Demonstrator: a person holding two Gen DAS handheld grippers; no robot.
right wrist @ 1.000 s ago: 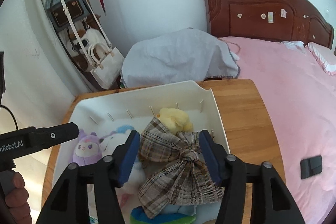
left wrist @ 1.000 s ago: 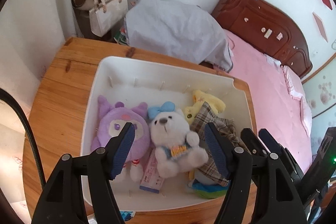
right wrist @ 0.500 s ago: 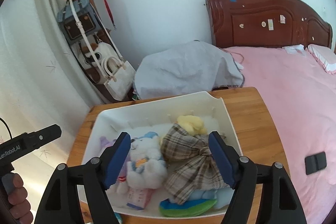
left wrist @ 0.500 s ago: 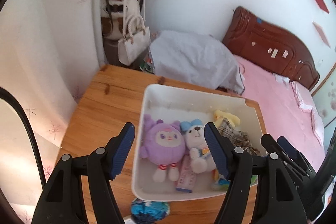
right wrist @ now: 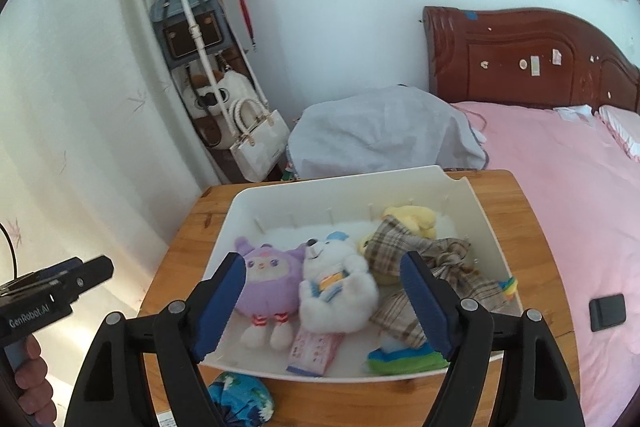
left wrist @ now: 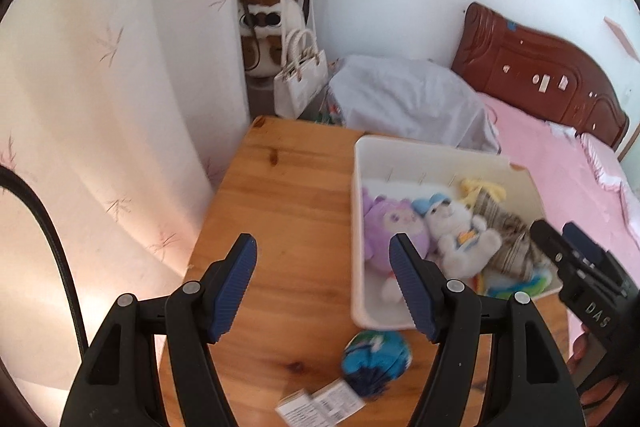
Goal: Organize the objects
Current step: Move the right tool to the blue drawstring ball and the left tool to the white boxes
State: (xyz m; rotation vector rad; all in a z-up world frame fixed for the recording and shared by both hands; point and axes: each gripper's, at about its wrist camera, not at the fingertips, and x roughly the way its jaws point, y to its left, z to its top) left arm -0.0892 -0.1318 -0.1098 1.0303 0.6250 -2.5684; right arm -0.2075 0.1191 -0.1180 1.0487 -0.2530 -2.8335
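The right hand-held gripper has let go of the brown plaid fabric bow, which now lies inside the white plastic bin beside the white plush bear and the purple plush doll; its jaws are opening, nothing pressed between the pads, and it has drawn back from the bin. The left hand-held gripper has swung away from the toys and now hangs released over bare wooden tabletop, holding nothing. That leaves the bow sorted. Still outside the bin, near its front wall, sit a blue patterned pouch and a small white printed packet, which are likely the next things to gather.
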